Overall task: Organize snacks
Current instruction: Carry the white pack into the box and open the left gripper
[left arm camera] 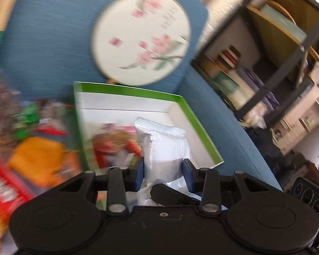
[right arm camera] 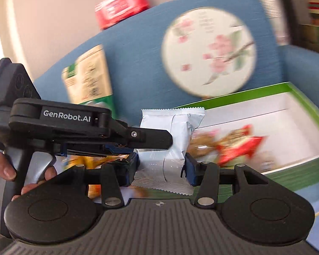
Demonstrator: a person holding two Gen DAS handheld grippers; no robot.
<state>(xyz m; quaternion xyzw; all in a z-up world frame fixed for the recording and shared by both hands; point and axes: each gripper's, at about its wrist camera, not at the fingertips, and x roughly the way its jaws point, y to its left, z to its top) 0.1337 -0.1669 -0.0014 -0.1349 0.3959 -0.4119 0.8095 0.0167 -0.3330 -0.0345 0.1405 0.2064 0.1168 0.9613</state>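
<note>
A silver-white snack packet (left arm camera: 165, 144) hangs above the open green-rimmed white box (left arm camera: 198, 127). My left gripper (left arm camera: 163, 173) is shut on the packet, its blue pads pressing both sides. In the right wrist view my right gripper (right arm camera: 161, 167) is shut on the lower part of the packet (right arm camera: 174, 131). The left gripper's black fingers (right arm camera: 151, 137) reach in from the left and clamp its upper left edge. Whether this is one packet or two stacked ones I cannot tell. Red-and-brown snacks (right arm camera: 234, 144) lie inside the box (right arm camera: 297, 93).
Loose snacks lie left of the box, an orange pack (left arm camera: 38, 159) and a red pack (left arm camera: 2, 191) among them. A round flowered fan (left arm camera: 140, 36) leans on the blue sofa back. A cream-green bag (right arm camera: 89, 74) stands at the left, and a shelf unit (left arm camera: 276, 63) at the right. A hand (right arm camera: 6, 170) grips the left handle.
</note>
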